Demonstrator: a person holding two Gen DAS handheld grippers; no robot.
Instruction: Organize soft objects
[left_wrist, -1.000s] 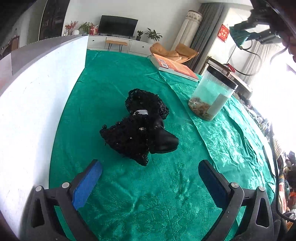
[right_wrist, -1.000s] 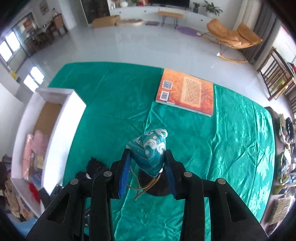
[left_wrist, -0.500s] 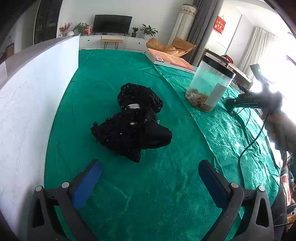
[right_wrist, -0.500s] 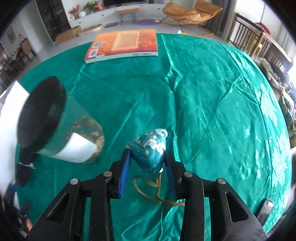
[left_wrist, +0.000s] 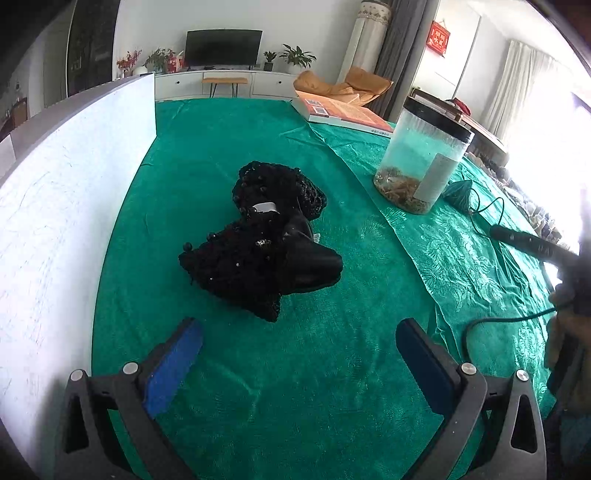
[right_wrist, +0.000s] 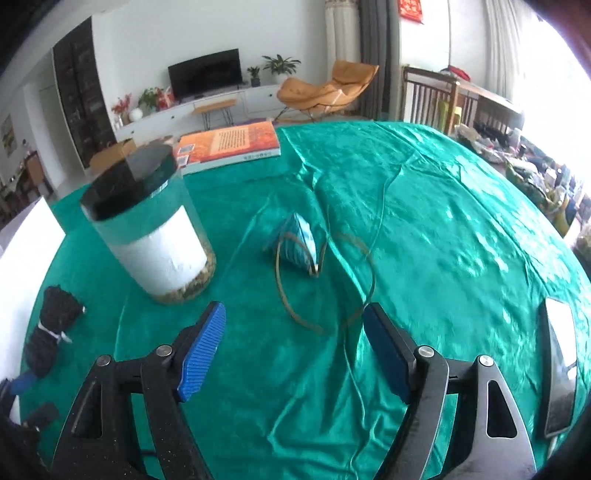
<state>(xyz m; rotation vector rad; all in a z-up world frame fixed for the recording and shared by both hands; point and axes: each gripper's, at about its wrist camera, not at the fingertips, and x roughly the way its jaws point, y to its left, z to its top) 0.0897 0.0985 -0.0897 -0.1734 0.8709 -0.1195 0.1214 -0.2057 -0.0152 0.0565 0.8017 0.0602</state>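
The small pouch (right_wrist: 295, 240) is a soft pyramid of teal-blue cloth with a white wave pattern, and a thin tan cord (right_wrist: 291, 295) runs from it in loose loops. It lies on the green cloth of the worktop (right_wrist: 443, 221), just ahead of the right tool (right_wrist: 295, 332), a little left of its middle line. The jaws of this tool have just been opening; they now stand wide and nothing is between them, the pouch is apart from both pads.

Ahead of the left tool (left_wrist: 299, 347) lies a black beaded bundle (left_wrist: 258, 251) with a small white tag; the tag is too small to read. This tool is also wide open and empty.

To the front left of the right tool stands a clear jar (right_wrist: 151, 229) with a black lid and a blank white label. Farther ahead lies an orange book (right_wrist: 229, 142); its printed text is not readable.
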